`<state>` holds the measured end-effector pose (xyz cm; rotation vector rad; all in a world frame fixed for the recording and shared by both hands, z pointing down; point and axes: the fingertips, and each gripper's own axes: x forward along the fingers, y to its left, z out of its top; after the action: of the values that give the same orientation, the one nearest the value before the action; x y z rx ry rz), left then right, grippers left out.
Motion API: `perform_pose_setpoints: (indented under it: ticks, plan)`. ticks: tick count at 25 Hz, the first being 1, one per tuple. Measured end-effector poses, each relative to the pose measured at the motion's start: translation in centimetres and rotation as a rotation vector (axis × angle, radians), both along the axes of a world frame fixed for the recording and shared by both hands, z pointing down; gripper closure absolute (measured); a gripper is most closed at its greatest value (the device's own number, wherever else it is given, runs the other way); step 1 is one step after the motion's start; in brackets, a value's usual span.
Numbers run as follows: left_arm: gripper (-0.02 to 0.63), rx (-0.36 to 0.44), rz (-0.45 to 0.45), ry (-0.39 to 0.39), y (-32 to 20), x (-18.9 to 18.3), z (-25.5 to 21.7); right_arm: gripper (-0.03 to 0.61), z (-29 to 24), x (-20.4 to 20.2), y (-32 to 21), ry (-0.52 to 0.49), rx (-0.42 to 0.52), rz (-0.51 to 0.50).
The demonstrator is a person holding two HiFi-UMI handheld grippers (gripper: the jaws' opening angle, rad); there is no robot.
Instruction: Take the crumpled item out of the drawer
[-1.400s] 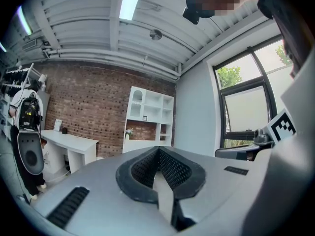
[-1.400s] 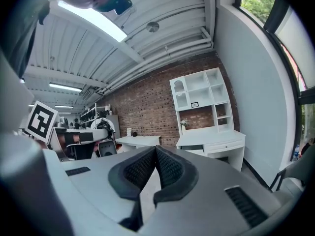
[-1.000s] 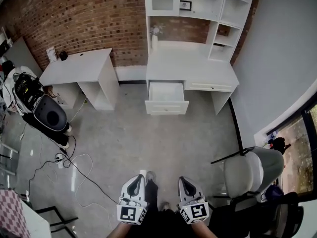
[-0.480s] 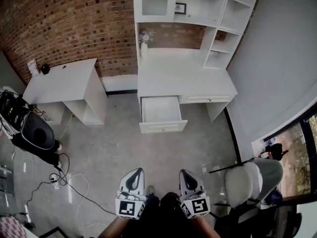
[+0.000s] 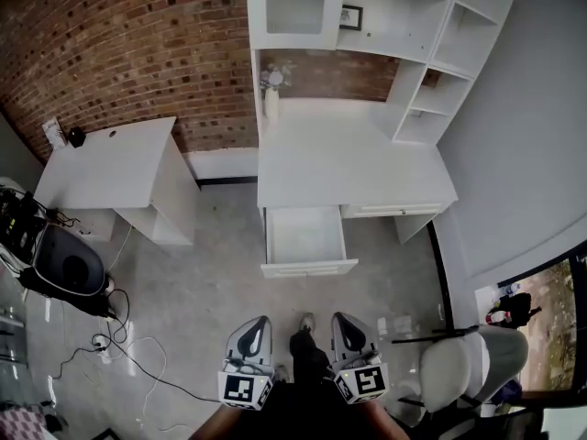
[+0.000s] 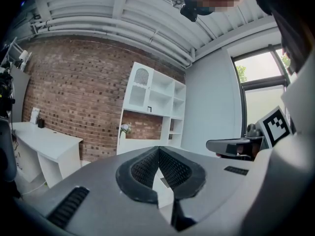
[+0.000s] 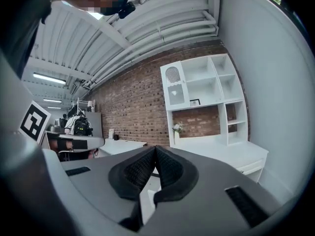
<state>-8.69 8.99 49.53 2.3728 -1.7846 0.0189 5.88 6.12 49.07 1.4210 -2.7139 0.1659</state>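
Observation:
The white desk (image 5: 353,168) with a shelf unit stands against the brick wall, and its left drawer (image 5: 305,238) is pulled open. The inside of the drawer looks plain white from here, and I cannot make out any crumpled item in it. Both grippers are held low at the bottom of the head view, well short of the drawer. My left gripper (image 5: 258,324) is shut and empty, its ribbed pads meeting at the tip (image 6: 158,150). My right gripper (image 5: 340,322) is likewise shut on nothing (image 7: 155,149). Both point toward the desk.
A second white desk (image 5: 105,168) stands at the left. A black seat (image 5: 62,262) and loose cables (image 5: 124,337) lie on the floor at the left. A grey office chair (image 5: 463,365) stands at the right. A small vase (image 5: 271,88) sits on the desk.
The desk and open drawer have come nearer and lower in the head view as the person steps forward. Both grippers stay shut at the bottom of the view.

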Motion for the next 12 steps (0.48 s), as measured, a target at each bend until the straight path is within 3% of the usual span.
perform_pose_setpoints:
  ticks: [12]
  plan:
    - [0.589,-0.065,-0.079,-0.053,-20.0,0.6,1.5,0.565,1.5,0.1,-19.3,0.009,-0.044,-0.103]
